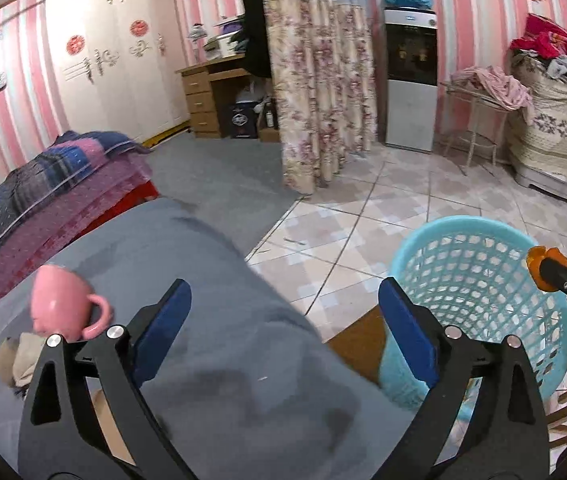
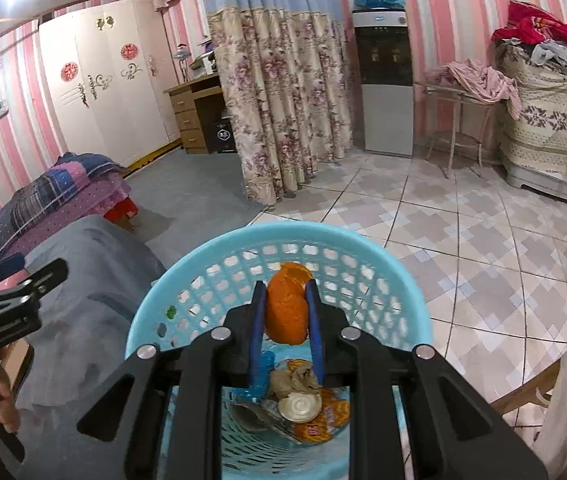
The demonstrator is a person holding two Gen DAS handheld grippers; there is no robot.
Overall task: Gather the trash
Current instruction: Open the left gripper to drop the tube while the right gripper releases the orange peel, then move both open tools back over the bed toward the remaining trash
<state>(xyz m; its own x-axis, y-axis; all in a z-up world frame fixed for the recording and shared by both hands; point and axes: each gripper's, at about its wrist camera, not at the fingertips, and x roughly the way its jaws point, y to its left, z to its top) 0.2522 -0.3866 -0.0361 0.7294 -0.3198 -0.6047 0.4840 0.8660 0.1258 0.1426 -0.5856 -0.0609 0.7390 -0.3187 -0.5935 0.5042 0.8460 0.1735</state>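
Right tool (image 2: pixel 286 312): blue pads clamped on a piece of orange peel (image 2: pixel 286 307), held above the mouth of the light-blue mesh basket (image 2: pixel 403 300). Basket contents, seen past the peel: a round metal lid (image 2: pixel 299 407), crumpled brown paper (image 2: pixel 293 380), an orange wrapper (image 2: pixel 323 420) and a scrap of blue plastic (image 2: pixel 261 374). Left tool (image 1: pixel 283 332): jaws spread wide with nothing between them, over a bench covered in grey cloth (image 1: pixel 235 320); no earlier view to compare. Pink cup (image 1: pixel 63 304): on the cloth, just left of the left tool, handle toward it. Basket position: on the tiled floor (image 2: pixel 483 240) just beside the bench's right edge. Folded bedding (image 1: pixel 43 196): stacked beyond the bench, left. Floral curtain (image 2: pixel 283 112), white wardrobe (image 2: pixel 103 80) and water dispenser (image 2: pixel 387 80): well back along the pink striped walls.
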